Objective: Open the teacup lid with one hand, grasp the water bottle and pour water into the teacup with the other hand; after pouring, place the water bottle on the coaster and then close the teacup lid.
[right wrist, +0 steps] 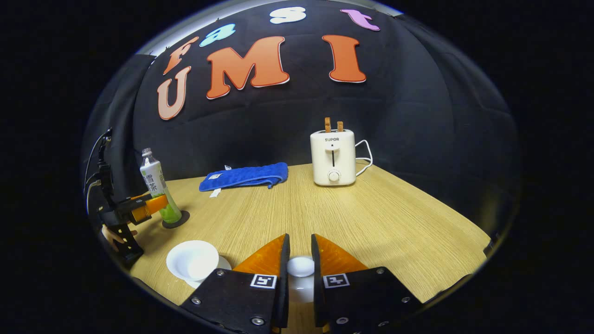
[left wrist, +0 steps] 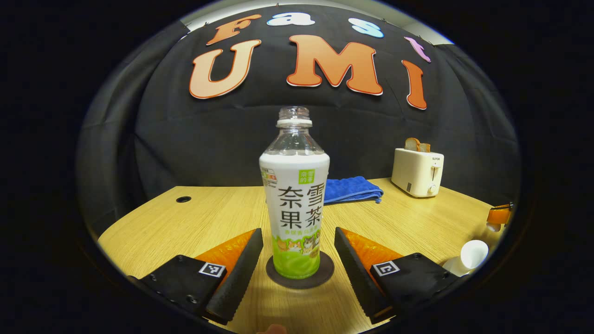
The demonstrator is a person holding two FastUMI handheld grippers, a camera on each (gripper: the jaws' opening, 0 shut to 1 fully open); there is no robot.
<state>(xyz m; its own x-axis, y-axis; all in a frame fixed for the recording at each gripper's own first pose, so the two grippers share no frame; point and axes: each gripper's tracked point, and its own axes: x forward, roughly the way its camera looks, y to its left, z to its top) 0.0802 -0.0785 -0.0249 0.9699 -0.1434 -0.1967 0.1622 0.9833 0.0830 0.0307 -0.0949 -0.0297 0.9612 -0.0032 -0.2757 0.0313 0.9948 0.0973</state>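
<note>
An uncapped bottle (left wrist: 294, 204) with a white and green label stands upright on a dark round coaster (left wrist: 325, 276). My left gripper (left wrist: 297, 232) is open, one finger on each side of the bottle, with a gap on both sides. From the right gripper view, the bottle (right wrist: 154, 183), coaster (right wrist: 181, 220) and left gripper (right wrist: 151, 204) sit at far left. My right gripper (right wrist: 300, 239) is shut on the white teacup lid (right wrist: 300, 267), held above the table. The open white teacup (right wrist: 192, 260) on its saucer stands to its left, and the teacup (left wrist: 473, 253) also shows at the lower right of the left gripper view.
A folded blue towel (right wrist: 246, 175) lies at the back of the wooden table (right wrist: 371, 222). A cream toaster (right wrist: 332, 157) with toast in its slots stands at the back right, its cord trailing behind. A hand (right wrist: 113, 234) holds the left gripper. A cable hole (left wrist: 183, 199) is at far left.
</note>
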